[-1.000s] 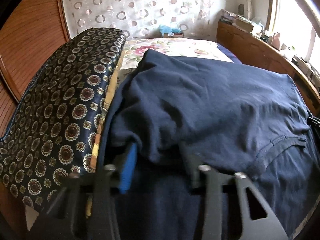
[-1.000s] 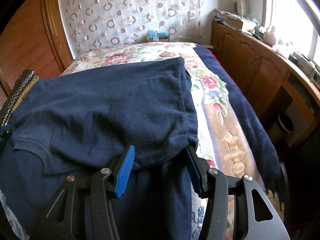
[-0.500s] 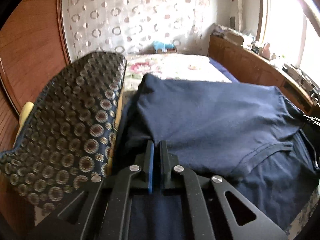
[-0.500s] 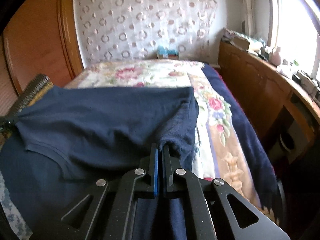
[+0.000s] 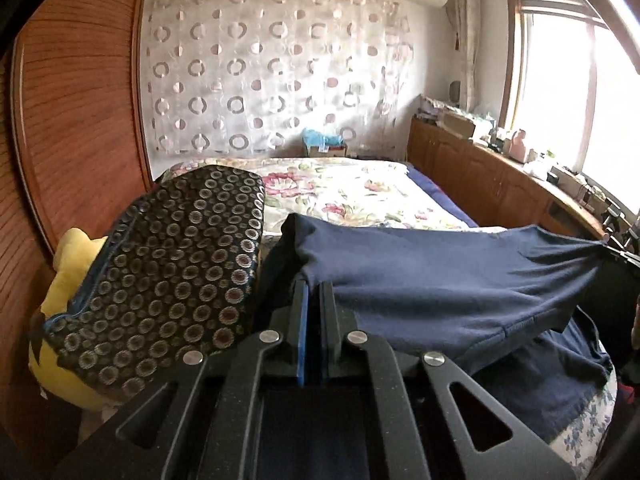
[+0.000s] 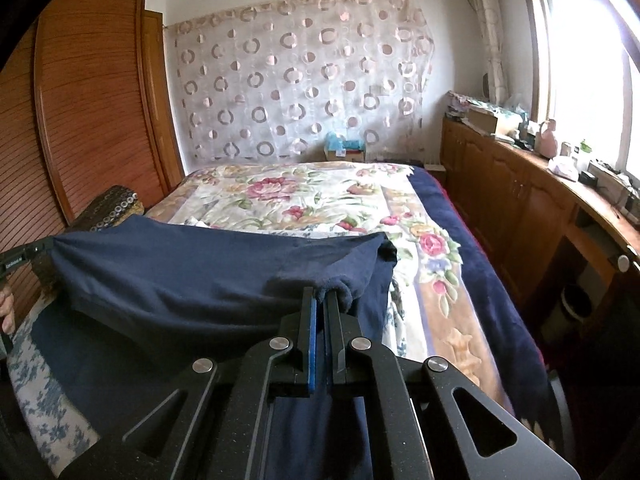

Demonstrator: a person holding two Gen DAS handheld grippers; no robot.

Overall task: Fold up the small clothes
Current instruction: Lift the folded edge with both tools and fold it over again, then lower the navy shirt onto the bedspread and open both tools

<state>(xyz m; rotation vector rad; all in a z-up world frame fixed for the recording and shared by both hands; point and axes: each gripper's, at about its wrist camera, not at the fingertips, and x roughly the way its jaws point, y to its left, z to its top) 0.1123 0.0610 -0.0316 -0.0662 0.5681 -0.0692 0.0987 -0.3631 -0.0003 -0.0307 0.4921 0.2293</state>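
Note:
A navy blue garment [image 5: 440,280] hangs stretched between my two grippers, lifted above the near end of the bed. My left gripper [image 5: 313,286] is shut on its left corner. In the right wrist view the same navy garment [image 6: 192,276] spreads leftward, and my right gripper [image 6: 321,294] is shut on a bunched right corner. Its lower part droops onto the bed beneath the raised fold. The other gripper shows at each view's far edge, holding the opposite corner.
A dark cushion with a circle pattern [image 5: 168,264] and a yellow plush [image 5: 68,292] lie left of the garment. The floral bedspread [image 6: 304,200] stretches ahead. A wooden wardrobe [image 6: 88,112] stands left, a low cabinet with clutter [image 6: 532,200] right under the window.
Both grippers went from open around the garment's edge to shut on it, then rose and pulled it taut, lifting the top layer off the bed.

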